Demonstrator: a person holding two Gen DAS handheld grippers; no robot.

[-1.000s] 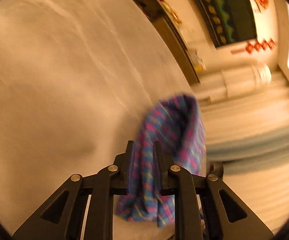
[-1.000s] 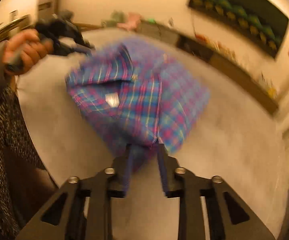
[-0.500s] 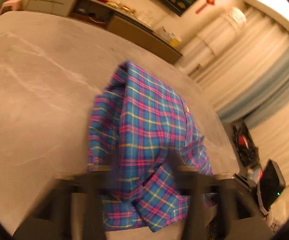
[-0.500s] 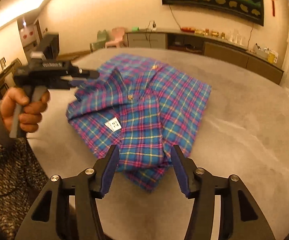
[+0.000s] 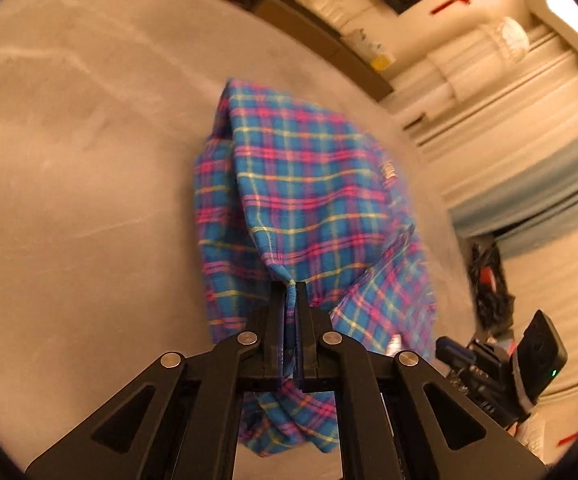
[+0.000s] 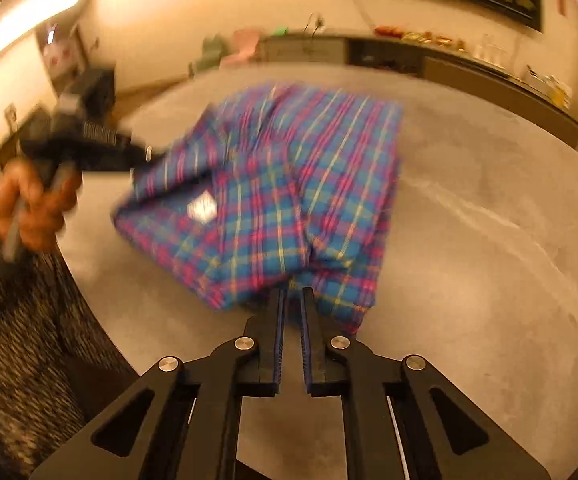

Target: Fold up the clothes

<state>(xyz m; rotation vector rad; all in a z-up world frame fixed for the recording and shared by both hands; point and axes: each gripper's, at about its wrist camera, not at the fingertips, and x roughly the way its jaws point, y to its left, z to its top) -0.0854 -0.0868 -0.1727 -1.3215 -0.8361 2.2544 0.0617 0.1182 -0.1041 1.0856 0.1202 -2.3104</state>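
A blue, pink and yellow plaid shirt (image 5: 301, 200) lies partly folded on the grey table (image 5: 69, 200). My left gripper (image 5: 290, 288) is shut on a pinch of its near edge, and the cloth rises in a peak to the jaws. In the right wrist view the shirt (image 6: 289, 184) is blurred, its white label facing up. My right gripper (image 6: 294, 294) has its jaws closing to a narrow slit, with the shirt's near edge drawn in between the tips. A hand (image 6: 29, 208) holds the left gripper (image 6: 149, 154) at the shirt's left corner.
The grey table (image 6: 469, 280) has a curved front edge near a speckled sleeve (image 6: 13, 340). A low sideboard (image 6: 429, 60) runs along the far wall. Curtains (image 5: 509, 140) and black clutter (image 5: 489, 292) lie beyond the table's right side.
The left jaws have shut on the shirt's edge and lifted it. The right jaws have gone from wide apart to nearly together at the near edge. The shirt has bunched toward both grippers.
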